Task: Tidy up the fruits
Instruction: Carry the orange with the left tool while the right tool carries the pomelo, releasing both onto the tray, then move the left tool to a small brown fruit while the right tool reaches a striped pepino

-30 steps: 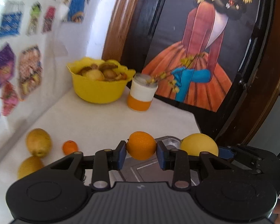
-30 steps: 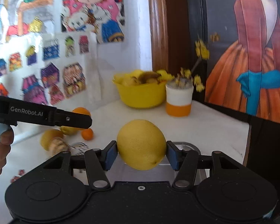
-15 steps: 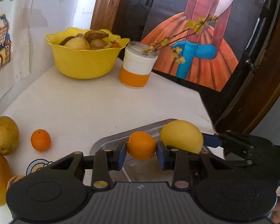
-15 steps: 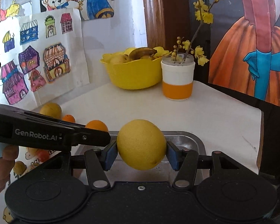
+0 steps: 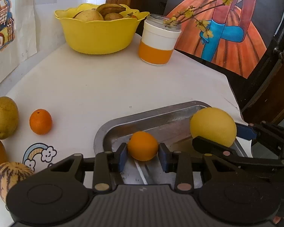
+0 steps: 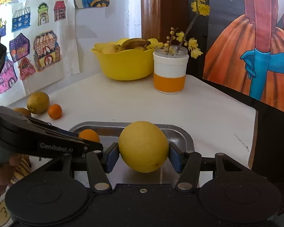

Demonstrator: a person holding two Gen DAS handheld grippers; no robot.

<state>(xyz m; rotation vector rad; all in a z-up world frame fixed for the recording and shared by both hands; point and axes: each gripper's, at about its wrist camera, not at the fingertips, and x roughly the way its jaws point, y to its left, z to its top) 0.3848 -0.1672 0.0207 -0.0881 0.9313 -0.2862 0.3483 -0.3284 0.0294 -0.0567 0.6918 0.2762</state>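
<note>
My left gripper [image 5: 143, 152] is shut on an orange [image 5: 143, 146] and holds it low over the left part of a metal tray [image 5: 123, 121]. In the right wrist view that orange [image 6: 89, 135] peeks out behind the left gripper's black body. My right gripper [image 6: 143, 156] is shut on a large yellow lemon [image 6: 143, 146] over the tray [image 6: 181, 132]. From the left wrist the lemon [image 5: 213, 126] hangs at the tray's right side. Whether either fruit touches the tray floor is hidden.
A small orange [image 5: 40, 121], yellow-green fruits [image 5: 2, 117] and a striped melon [image 5: 11, 174] lie on the white table left of the tray. At the back stand a yellow bowl [image 5: 98, 32] of fruit and a flower jar [image 5: 159, 43]. The table edge runs just right of the tray.
Both grippers have come down and forward with their fruit, from above the table to low over the tray. Both stay shut on the fruit.
</note>
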